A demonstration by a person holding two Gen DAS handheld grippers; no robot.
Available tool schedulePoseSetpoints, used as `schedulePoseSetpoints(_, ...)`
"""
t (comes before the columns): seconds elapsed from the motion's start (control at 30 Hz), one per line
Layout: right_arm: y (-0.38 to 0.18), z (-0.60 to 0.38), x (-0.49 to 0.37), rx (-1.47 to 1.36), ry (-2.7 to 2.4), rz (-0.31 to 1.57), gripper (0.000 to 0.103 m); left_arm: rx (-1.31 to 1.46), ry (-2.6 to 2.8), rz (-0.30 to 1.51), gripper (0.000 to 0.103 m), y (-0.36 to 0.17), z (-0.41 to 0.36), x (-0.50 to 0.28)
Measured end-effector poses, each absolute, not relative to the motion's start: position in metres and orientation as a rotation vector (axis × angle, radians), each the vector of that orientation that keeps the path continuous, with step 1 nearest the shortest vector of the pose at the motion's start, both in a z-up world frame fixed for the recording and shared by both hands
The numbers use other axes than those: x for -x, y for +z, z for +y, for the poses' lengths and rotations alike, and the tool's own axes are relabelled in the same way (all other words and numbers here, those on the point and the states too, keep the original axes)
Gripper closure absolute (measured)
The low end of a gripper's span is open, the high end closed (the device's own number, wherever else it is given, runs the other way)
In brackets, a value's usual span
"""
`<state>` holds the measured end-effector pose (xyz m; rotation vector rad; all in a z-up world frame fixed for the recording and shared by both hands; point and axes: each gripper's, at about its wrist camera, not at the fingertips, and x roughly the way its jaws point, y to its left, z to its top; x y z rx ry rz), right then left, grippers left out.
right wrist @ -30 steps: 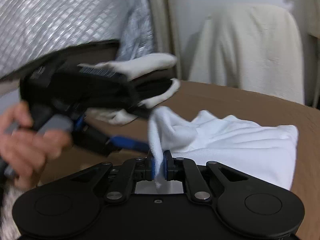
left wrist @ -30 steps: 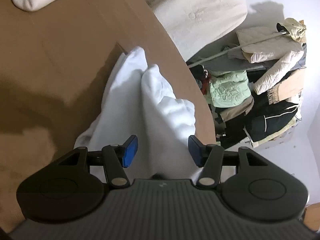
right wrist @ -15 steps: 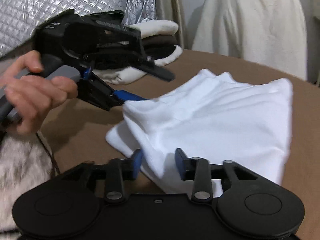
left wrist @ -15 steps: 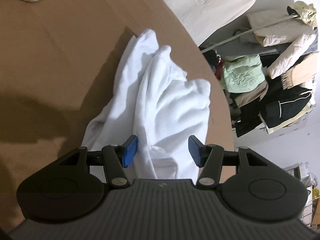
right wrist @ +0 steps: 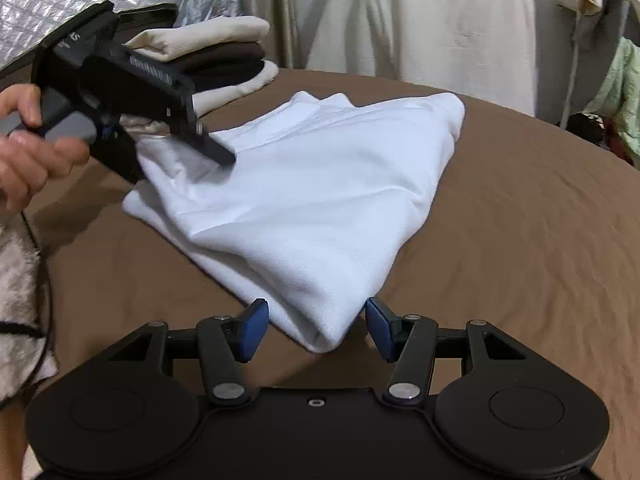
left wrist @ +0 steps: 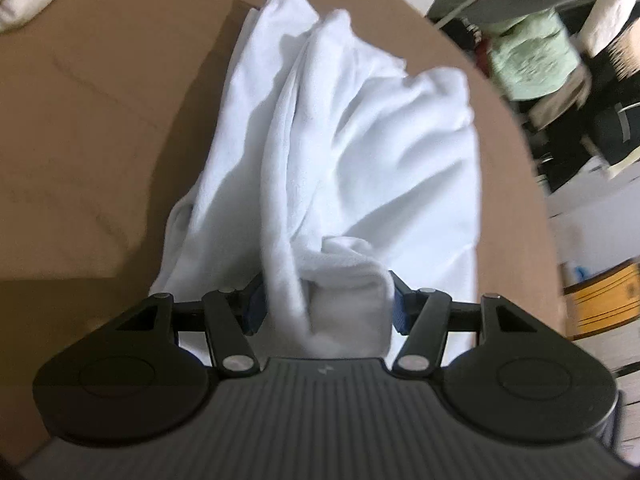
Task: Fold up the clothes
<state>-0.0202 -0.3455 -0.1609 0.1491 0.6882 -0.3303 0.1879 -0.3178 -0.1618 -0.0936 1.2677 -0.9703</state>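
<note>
My right gripper (right wrist: pixel 316 330) has its jaws opening around the near corner of the white garment (right wrist: pixel 312 200); my left gripper's (left wrist: pixel 326 308) jaws, also opening, straddle a bunched fold.

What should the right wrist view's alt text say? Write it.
A white garment lies crumpled on a brown surface, its near corner between the right claw's opening jaws, ungripped. At left, a hand holds the left claw, jaws opening around cloth, at the garment's far edge.
</note>
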Motion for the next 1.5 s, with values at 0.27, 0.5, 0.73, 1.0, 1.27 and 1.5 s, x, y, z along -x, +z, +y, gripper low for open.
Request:
schedulePoseSetpoints(0.27,-0.150,-0.349,0.008,-0.209,-0.400,0.647,0.085,0.023,-0.849,0.954,0.084,-0.115,-0.293,-0.159)
schedulePoseSetpoints(0.5,-0.154,-0.332,0.011,-0.070,-0.474,0.700,0.096,-0.058,-0.753,1.128,0.072,-0.141,-0.284,-0.164)
schedulePoseSetpoints(0.73,-0.161,-0.333,0.009,-0.083,-0.460,0.671,0.079,-0.023,-0.765,1.076,0.082,-0.131,-0.269,-0.173)
schedulePoseSetpoints(1.0,-0.151,-0.308,0.006,0.137,-0.452,0.691,0.097,-0.072,-0.644,1.033,0.097,-0.128,-0.253,-0.180)
schedulePoseSetpoints(1.27,-0.153,-0.317,0.011,0.020,-0.365,0.838,0.096,0.011,-0.651,0.976,0.083,-0.118,-0.247,-0.181)
schedulePoseSetpoints(1.5,-0.105,-0.354,0.035,-0.233,-0.148,0.678,0.083,-0.079,-0.831,0.852,0.062,-0.086,-0.299,-0.197)
